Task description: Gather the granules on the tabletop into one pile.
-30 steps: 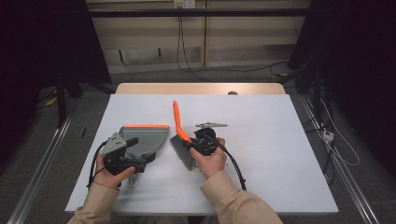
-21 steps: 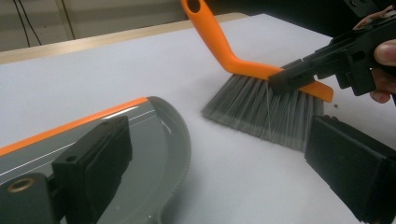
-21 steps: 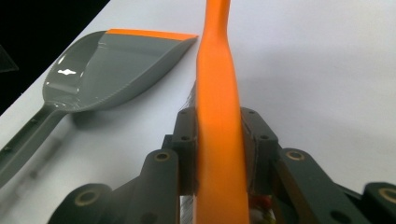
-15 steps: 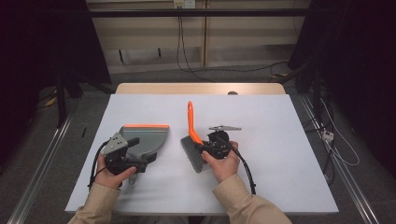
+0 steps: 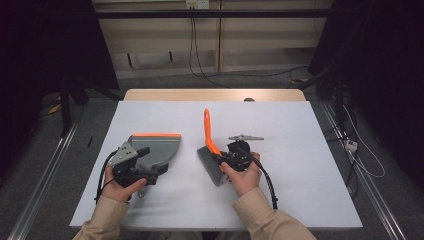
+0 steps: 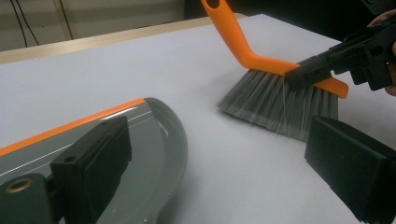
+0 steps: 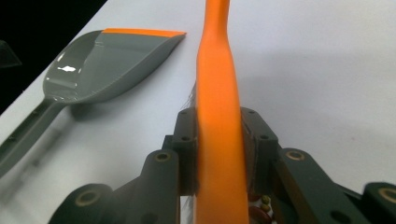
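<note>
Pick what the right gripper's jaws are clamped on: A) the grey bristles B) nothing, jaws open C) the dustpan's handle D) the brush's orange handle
D: in the right gripper view the right gripper has its two jaws pressed against either side of the orange handle of the brush, while the dustpan lies apart on the table.

This was a lab-style recording bay. A plain white rectangular table (image 5: 320,165) stood on grey carpet floor (image 5: 85,130), hemmed by black curtains (image 5: 45,60). Loose black cables (image 5: 200,55) trailed from a white wall socket (image 5: 197,4), and metal floor rails (image 5: 40,200) flanked the table.
</note>
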A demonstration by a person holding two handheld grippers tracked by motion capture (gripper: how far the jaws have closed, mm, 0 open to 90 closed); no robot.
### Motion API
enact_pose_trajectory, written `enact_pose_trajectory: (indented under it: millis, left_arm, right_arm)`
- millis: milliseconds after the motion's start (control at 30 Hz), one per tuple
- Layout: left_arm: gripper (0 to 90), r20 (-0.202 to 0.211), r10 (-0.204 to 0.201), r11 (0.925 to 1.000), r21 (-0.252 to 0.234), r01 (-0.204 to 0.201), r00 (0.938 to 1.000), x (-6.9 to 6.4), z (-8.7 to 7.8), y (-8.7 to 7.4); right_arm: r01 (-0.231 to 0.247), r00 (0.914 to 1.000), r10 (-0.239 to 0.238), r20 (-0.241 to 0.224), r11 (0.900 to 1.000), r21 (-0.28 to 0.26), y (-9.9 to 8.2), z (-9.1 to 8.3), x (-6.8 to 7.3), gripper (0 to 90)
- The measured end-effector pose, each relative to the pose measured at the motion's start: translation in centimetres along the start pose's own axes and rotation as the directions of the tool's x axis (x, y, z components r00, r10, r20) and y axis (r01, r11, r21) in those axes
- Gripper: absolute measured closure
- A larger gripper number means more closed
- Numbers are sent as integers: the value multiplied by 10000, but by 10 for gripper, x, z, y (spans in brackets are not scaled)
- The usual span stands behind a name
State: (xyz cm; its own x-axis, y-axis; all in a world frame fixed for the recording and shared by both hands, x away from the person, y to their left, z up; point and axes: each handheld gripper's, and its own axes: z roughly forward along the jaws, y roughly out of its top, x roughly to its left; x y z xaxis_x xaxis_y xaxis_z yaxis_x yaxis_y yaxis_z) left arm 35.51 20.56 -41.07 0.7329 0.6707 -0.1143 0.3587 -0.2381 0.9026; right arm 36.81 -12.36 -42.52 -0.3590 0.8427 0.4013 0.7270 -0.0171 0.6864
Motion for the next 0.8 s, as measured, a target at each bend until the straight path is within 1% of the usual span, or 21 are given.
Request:
enact_pose_trajectory:
  millis: [33,67,167,267,333,400,433,467,500,533,567,600,633,667,700,733,767,800]
  left_arm:
    - [72,6,5,10000,21,-6,10000,0,0,0]
    - [72,9,11,10000,18,-11,10000,0,0,0]
    - [72,23,-12,10000,15,12,10000,0,0,0]
    - [72,29,-101,9999,10,101,9999,0,1,-1]
    - [72,46,-26,10000,69,26,10000,0,2,-1]
    - [72,64,-29,10000,87,28,10000,0,2,-1]
    - [72,63,-36,10000,80,35,10000,1,2,-1]
    - [72,47,-38,10000,77,37,10000,1,2,-1]
    - [72,52,-57,10000,71,56,10000,1,2,-1]
    - [72,57,-72,9999,71,71,10000,2,2,-1]
    - [72,47,-83,9999,81,82,10000,2,2,-1]
    - [72,54,-106,9999,90,106,9999,2,2,-2]
    - [72,42,-127,9999,83,126,9999,2,2,-2]
    - [72,44,-172,9998,64,171,9998,2,2,-2]
    - [72,48,-138,9999,98,137,9999,3,2,-2]
    - [72,30,-139,9999,91,139,9999,3,3,-2]
    - [72,57,-145,9998,115,145,9999,3,2,-2]
    - [72,51,-150,9998,112,149,9999,4,3,-3]
  right_arm:
    - [65,10000,-64,-39,10000,18,1,1,1,709]
    - [34,10000,-34,-58,10000,13,2,1,1,710]
    - [-93,9995,94,-312,10000,31,5,0,1,712]
    - [-54,9991,48,-423,9999,-138,11,-5,0,712]
    - [-75,9986,60,-521,9996,-284,15,-9,-2,712]
    - [75,9983,-97,-582,9992,-381,20,-12,-4,712]
    - [275,9985,-294,-469,9988,-411,23,-14,-5,712]
    - [610,9970,-631,-449,9970,-475,26,-14,-7,712]
    - [809,9957,-832,-400,9952,-546,29,-14,-8,712]
    - [1105,9928,-1130,-403,9921,-592,32,-14,-10,712]
    - [1437,9879,-1469,-493,9876,-629,35,-12,-12,711]
    - [1610,9858,-1636,-370,9848,-655,37,-10,-13,712]
    - [1876,9814,-1896,-285,9803,-612,41,-7,-14,711]
    - [2353,9712,-2370,-250,9702,-576,44,-3,-16,711]
    - [2630,9644,-2640,-134,9633,-538,47,0,-18,712]
    - [2807,9594,-2818,-124,9583,-541,49,4,-19,712]
    - [3117,9496,-3130,-163,9486,-545,52,10,-22,712]
    - [3265,9446,-3278,-191,9439,-494,54,14,-24,712]
